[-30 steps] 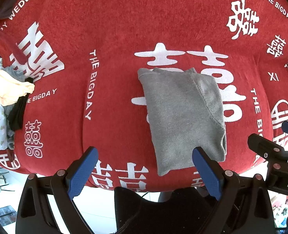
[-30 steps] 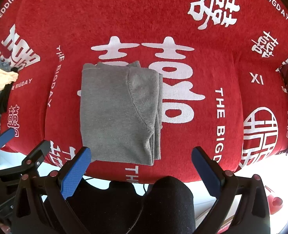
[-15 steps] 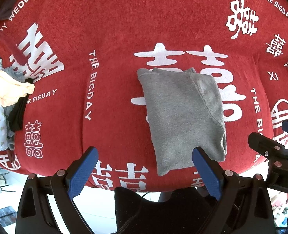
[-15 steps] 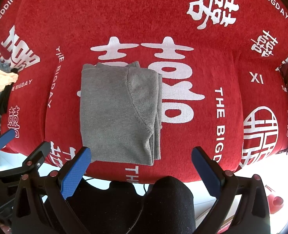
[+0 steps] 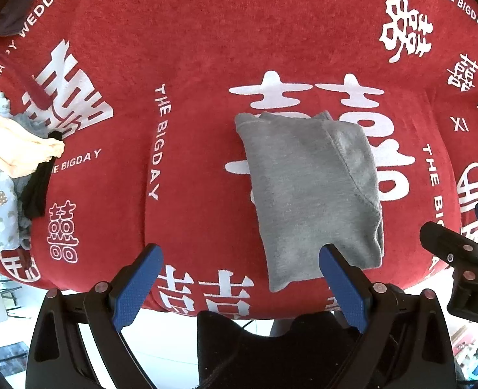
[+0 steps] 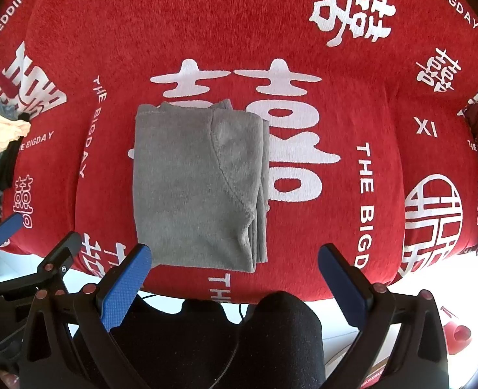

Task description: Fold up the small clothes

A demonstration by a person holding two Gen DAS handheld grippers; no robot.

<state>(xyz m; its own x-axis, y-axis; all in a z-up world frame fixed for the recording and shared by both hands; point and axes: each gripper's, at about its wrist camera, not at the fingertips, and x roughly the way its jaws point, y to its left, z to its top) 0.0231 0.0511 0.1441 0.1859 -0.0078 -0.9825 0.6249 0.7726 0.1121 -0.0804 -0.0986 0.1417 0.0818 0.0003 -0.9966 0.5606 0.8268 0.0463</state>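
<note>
Nothing has shifted since a second ago: both claws hover where they were and the garment lies unchanged.

Left wrist view: left claw [image 5: 239, 287] is at lower centre, blue pads spread wide, nothing between them. Grey folded garment [image 5: 310, 191] sits centre-right on the red printed cloth [image 5: 187, 48] covering the worktop, long axis running away from the camera, near end close to the worktop's front edge. Its stacked edges face frame right, so it reads as already folded lengthwise; one more cross fold looks plausible. Right claw's frame shows at the right edge. A pile of unfolded clothes [image 5: 8, 162] sits at far left, apart from the work area, likely the queue.

Right wrist view: right claw [image 6: 235, 285] is at lower centre, pads likewise wide apart and empty. Garment [image 6: 193, 188] lies centre-left, squared up, layered edges at its right side. Claws hang off the near edge, probably staged to take the near corners.
</note>
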